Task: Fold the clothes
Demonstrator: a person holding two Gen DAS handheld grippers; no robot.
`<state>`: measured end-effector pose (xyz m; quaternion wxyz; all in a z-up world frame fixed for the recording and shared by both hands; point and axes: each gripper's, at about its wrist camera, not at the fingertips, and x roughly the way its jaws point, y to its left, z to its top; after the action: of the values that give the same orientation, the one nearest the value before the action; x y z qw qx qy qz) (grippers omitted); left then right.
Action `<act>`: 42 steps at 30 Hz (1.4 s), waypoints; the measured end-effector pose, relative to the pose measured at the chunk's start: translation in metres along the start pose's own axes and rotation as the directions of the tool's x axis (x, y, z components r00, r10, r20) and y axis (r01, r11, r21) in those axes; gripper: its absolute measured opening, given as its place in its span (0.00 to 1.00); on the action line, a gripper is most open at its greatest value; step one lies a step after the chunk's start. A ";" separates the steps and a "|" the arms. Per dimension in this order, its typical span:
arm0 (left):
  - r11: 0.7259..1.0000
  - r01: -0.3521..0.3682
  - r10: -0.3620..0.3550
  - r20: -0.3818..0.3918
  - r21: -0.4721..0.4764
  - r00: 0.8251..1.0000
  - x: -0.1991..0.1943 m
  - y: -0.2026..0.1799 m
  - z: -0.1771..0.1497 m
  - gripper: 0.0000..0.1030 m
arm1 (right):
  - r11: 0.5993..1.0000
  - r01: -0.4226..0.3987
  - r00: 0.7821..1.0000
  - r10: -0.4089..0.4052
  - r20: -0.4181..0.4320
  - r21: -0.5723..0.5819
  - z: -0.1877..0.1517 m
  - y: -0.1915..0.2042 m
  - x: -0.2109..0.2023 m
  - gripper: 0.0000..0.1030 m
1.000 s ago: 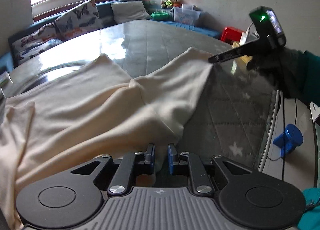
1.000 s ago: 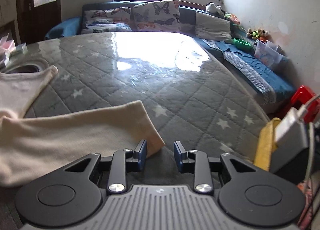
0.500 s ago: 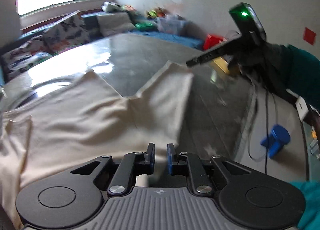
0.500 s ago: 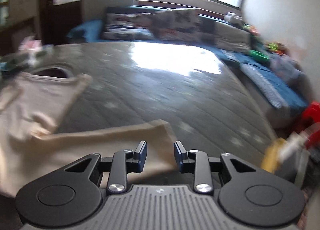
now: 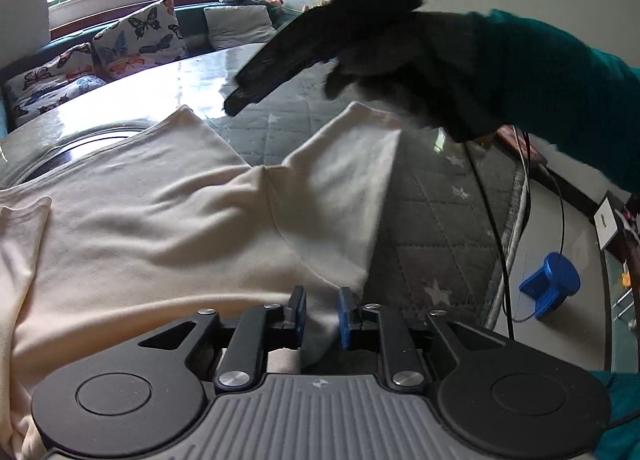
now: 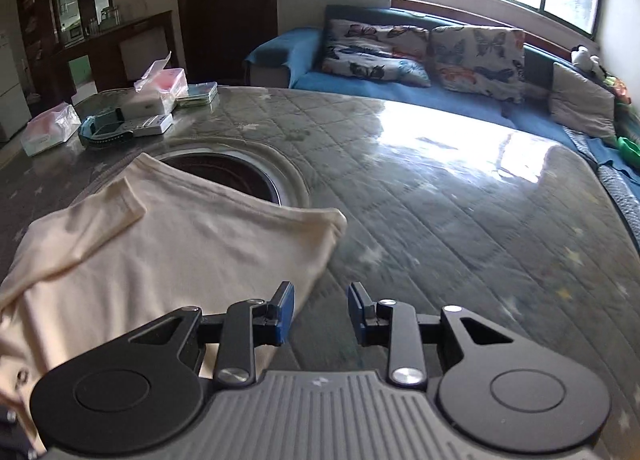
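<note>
The cream T-shirt [image 5: 168, 219] lies spread on the quilted grey, star-printed table cover [image 5: 432, 219], one short sleeve [image 5: 344, 163] pointing toward the far side and the collar end near the round opening in the tabletop [image 6: 236, 175]. My left gripper [image 5: 322, 312] sits at the shirt's near edge with a fold of cloth between its blue pads; the jaws are opening, so I judge I am letting that edge go. My right gripper [image 6: 320, 312] has its fingers apart with nothing between them, just beside the shirt's edge. I read this as early folding. Next I need a fresh two-handed pinch along one side to carry it across. I can read no brand or writing anywhere.
</note>
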<state>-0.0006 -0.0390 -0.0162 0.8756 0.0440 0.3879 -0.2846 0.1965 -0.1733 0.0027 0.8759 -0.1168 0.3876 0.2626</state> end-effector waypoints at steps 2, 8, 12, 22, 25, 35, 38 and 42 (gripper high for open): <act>1.000 0.003 -0.003 -0.004 -0.003 1.000 0.001 0.001 0.000 0.22 | 1.000 -0.004 1.000 0.004 -0.016 0.006 0.008 0.000 0.017 0.28; 1.000 0.017 -0.017 -0.004 -0.005 1.000 0.001 0.003 -0.001 0.22 | 0.999 -0.001 0.999 0.003 -0.046 0.039 0.025 -0.003 0.057 0.29; 1.000 0.028 -0.028 -0.004 -0.001 1.000 0.002 0.004 -0.001 0.22 | 0.999 0.013 0.999 -0.011 -0.051 0.037 0.030 -0.001 0.075 0.16; 0.996 0.086 -0.086 0.004 -0.021 0.996 0.009 0.004 0.002 0.24 | 0.986 0.150 0.988 -0.152 -0.012 -0.072 0.047 0.013 0.102 0.06; 0.996 0.087 -0.087 0.008 -0.028 0.996 0.006 0.003 0.001 0.28 | 0.987 0.144 0.989 -0.146 -0.015 -0.076 0.051 0.014 0.102 0.08; 0.993 -0.087 0.093 0.081 -0.074 0.992 -0.047 0.036 -0.012 0.28 | 0.987 0.013 1.000 -0.009 0.023 -0.163 0.026 0.031 0.033 0.13; 0.983 -0.134 0.143 0.068 -0.122 0.987 -0.055 0.050 -0.020 0.28 | 0.977 -0.045 0.999 0.050 0.016 -0.207 0.010 0.046 0.012 0.19; 0.980 -0.135 0.144 0.049 -0.147 0.988 -0.062 0.057 -0.031 0.29 | 0.955 -0.157 0.987 0.161 -0.007 -0.250 -0.015 0.072 -0.018 0.19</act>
<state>-0.0243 0.0466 -0.0021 0.9054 -0.0005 0.3771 -0.1949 0.1376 -0.1260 0.0059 0.8328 -0.1928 0.3536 0.3797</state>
